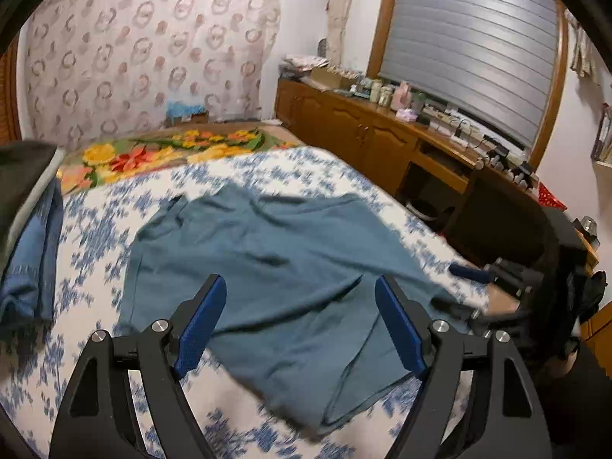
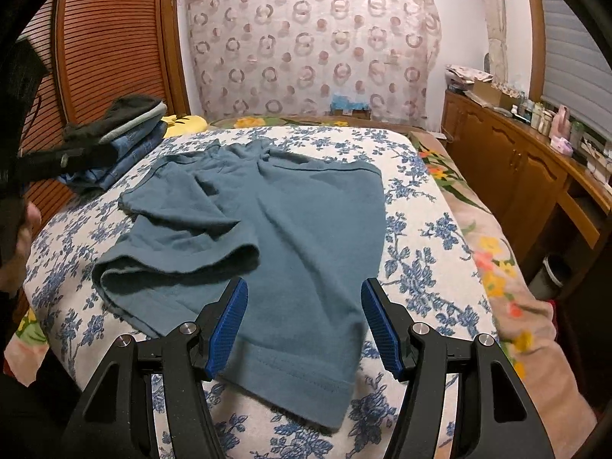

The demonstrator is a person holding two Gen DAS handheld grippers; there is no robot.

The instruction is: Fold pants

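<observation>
The pants (image 2: 267,229), a teal pair of short-legged cut, lie flat on the bed (image 2: 432,267), roughly centred on its blue-and-white floral cover; waistband toward the far end by the curtained wall, leg hems toward the holder. In the right wrist view the long axis runs away from the gripper, waist far and hems near; the right-hand leg lies flat with its stitched hem at the near edge of the bed, while the left-hand leg is bunched and doubled over near its hem.

The right gripper (image 2: 304,321) hangs directly over that nearer hem, jaws spread, nothing between the blue ribbed pads; it appears the closer of the two to a usable edge. The left gripper (image 1: 300,325) is likewise released and empty, poised above the garment from the other side; that view is smeared, so whether it touches the cloth cannot be told.

Fabric reads as soft knit jersey, matte, limp, creasing readily; judged likely to drag and wrinkle unless both hems are pinched together; folding judged not yet begun.

A stack of folded clothes (image 2: 122,141), denim among them, sits at the far left of the bed; a wooden sideboard (image 2: 508,176) runs along the right wall.
</observation>
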